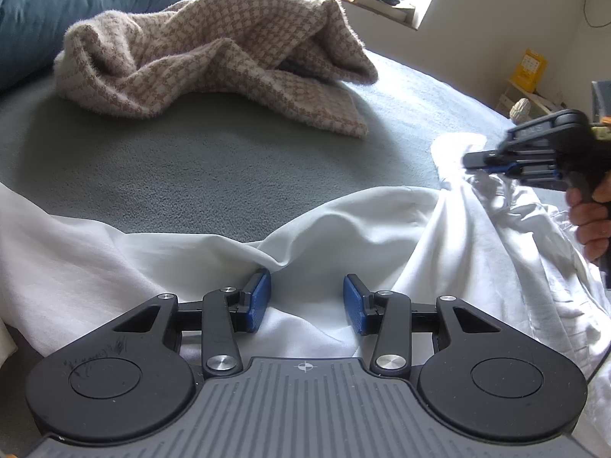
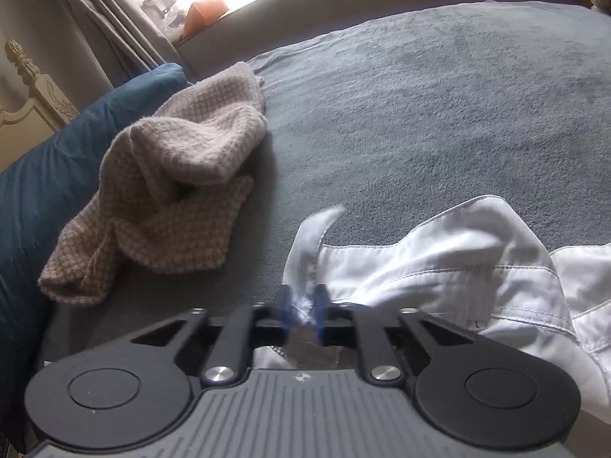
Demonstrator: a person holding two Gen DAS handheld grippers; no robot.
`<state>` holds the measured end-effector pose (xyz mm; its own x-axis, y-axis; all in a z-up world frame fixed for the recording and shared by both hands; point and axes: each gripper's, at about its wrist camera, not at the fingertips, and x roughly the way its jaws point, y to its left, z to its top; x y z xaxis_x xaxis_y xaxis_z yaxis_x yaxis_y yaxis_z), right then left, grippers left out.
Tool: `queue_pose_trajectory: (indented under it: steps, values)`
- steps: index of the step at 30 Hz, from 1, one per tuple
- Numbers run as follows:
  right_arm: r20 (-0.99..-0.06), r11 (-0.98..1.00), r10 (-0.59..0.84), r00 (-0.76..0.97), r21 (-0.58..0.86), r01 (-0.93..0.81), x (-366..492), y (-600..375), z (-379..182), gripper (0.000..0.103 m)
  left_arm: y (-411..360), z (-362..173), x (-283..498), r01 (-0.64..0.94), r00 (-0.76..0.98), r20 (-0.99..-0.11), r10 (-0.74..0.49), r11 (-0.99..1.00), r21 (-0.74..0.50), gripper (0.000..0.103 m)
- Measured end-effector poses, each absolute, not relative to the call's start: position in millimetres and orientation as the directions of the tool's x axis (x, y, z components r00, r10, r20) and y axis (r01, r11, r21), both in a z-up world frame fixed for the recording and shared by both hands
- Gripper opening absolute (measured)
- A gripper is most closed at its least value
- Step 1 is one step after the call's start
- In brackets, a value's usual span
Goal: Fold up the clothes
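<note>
The white shirt (image 1: 382,229) lies rumpled along the near edge of the bed (image 1: 229,152). The left gripper (image 1: 307,301) hovers over it, fingers spread wide and holding nothing — the right gripper (image 2: 303,313) has its fingers pinched on a shirt edge. A checked beige garment (image 1: 214,53) sits crumpled farther back.

Two tongs (image 1: 307,301) (image 2: 303,311), one white shirt (image 1: 382,229), one houndstooth knit (image 1: 214,53), perhaps one pillow (image 1: 57,4)

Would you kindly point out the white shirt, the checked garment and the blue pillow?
white shirt (image 2: 458,263): right wrist view, stitched panel.
checked garment (image 1: 214,57): left wrist view, crumpled middle.
blue pillow (image 1: 57,11): left wrist view, upper face.
</note>
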<state>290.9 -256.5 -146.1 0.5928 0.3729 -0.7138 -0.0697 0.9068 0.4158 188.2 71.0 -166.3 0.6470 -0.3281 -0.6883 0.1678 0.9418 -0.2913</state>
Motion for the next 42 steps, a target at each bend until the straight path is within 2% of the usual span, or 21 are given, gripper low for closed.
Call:
queue_pose_trajectory:
  steps: [6,10,15,18,25,31,32,33,34,35,36,42]
  values:
    - [-0.593,0.852,0.392,0.703,0.523,-0.034,235.8,-299.3,-116.6,0.001,72.6,-166.3,187.1,0.178,0.649,-0.681,-0.339,0.938,-0.297,0.042]
    - [-0.644,0.835,0.339,0.685,0.541,0.096,218.1,-325.3,-142.1,0.001,74.5,-161.2,184.6,0.180,0.650,-0.681,-0.337,0.939,-0.293,0.042]
    - [-0.688,0.788,0.297,0.662,0.568,0.237,213.6,-341.4,-175.7,0.001,76.2,-139.0,173.4,0.195,0.729,-0.610,-0.311,0.948,-0.251,0.043]
    - [-0.682,0.775,0.274,0.678,0.574,0.265,202.8,-342.8,-177.0,0.001,58.3,-131.4,183.1,0.271,0.724,-0.600,-0.341,0.940,-0.207,0.045]
    - [-0.677,0.785,0.251,0.692,0.560,0.264,189.9,-340.6,-179.6,0.001,-31.4,-141.5,235.0,0.584,0.582,-0.665,-0.469,0.810,-0.060,0.047]
    - [-0.672,0.797,0.250,0.697,0.552,0.246,189.2,-339.5,-177.2,0.001,-71.8,-148.7,262.4,0.663,0.538,-0.698,-0.471,0.749,0.006,0.046]
    - [-0.672,0.800,0.249,0.698,0.549,0.243,189.8,-339.4,-176.4,0.001,-76.0,-151.6,264.0,0.669,0.542,-0.704,-0.460,0.742,0.031,0.039]
    - [-0.671,0.802,0.250,0.698,0.547,0.239,190.7,-339.3,-175.8,0.001,-77.7,-153.0,264.7,0.671,0.546,-0.703,-0.456,0.740,0.041,0.025]
    - [-0.670,0.806,0.249,0.699,0.544,0.234,191.5,-338.8,-175.5,0.001,-78.4,-153.9,265.0,0.671,0.551,-0.699,-0.456,0.740,0.045,0.018]
    - [-0.669,0.809,0.249,0.700,0.541,0.229,192.4,-338.4,-175.4,0.001,-79.0,-154.7,265.3,0.671,0.555,-0.695,-0.457,0.740,0.049,0.004]
    - [-0.668,0.814,0.248,0.702,0.536,0.223,193.9,-337.5,-175.2,0.001,-79.6,-155.5,265.6,0.670,0.559,-0.692,-0.457,0.740,0.053,0.000]
    - [-0.648,0.853,0.234,0.725,0.495,0.167,208.5,-325.0,-171.2,0.001,-58.6,-146.0,274.1,0.537,0.671,-0.611,-0.420,0.844,0.009,0.000]
